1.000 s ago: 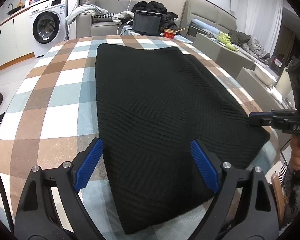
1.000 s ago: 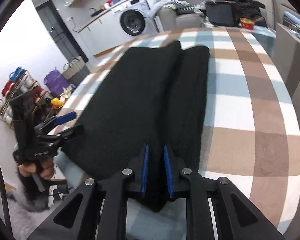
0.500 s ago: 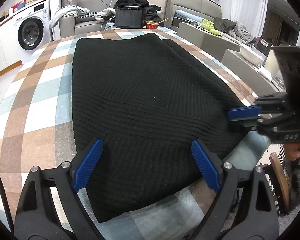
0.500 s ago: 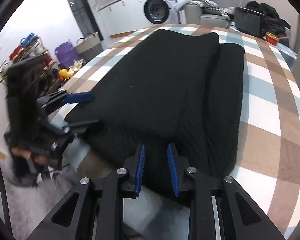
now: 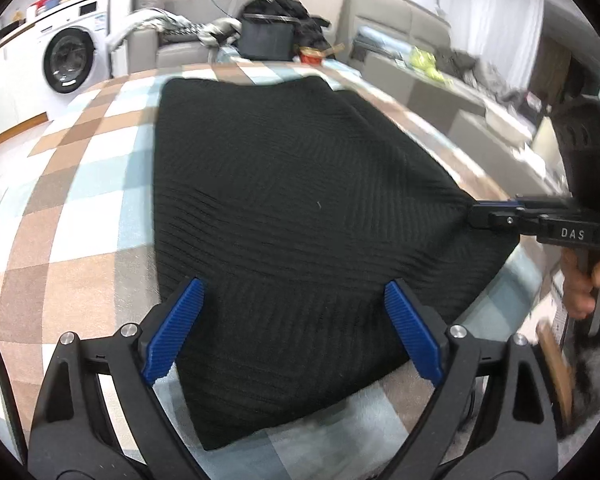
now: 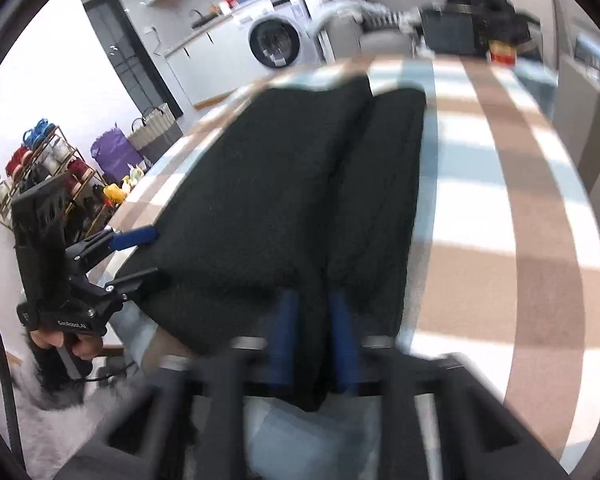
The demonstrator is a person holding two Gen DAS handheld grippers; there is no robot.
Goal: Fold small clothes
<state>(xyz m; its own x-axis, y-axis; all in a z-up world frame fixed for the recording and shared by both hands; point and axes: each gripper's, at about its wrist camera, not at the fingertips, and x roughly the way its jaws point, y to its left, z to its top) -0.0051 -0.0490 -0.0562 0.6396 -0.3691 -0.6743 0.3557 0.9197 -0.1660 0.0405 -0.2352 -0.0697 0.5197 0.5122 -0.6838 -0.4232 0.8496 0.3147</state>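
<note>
Pinching black knit (image 6: pixel 284 200) corner: right gripper (image 6: pixel 314 344).

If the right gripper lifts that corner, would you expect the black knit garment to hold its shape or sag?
The black knit garment would likely sag: it puckers where the right gripper pinches it. Its thick ribbing suggests some weight and good grip for the pads.

Each hand-held gripper is a black plastic frame of triangular cut-outs, dotted with silver screws and tipped by ribbed blue pads. The left hand-held gripper (image 5: pixel 294 328) carries small white lettering on its body, hard to read; the right hand-held gripper (image 6: pixel 314 344) bears "DAS" in white. A thin black cable trails from each.
</note>
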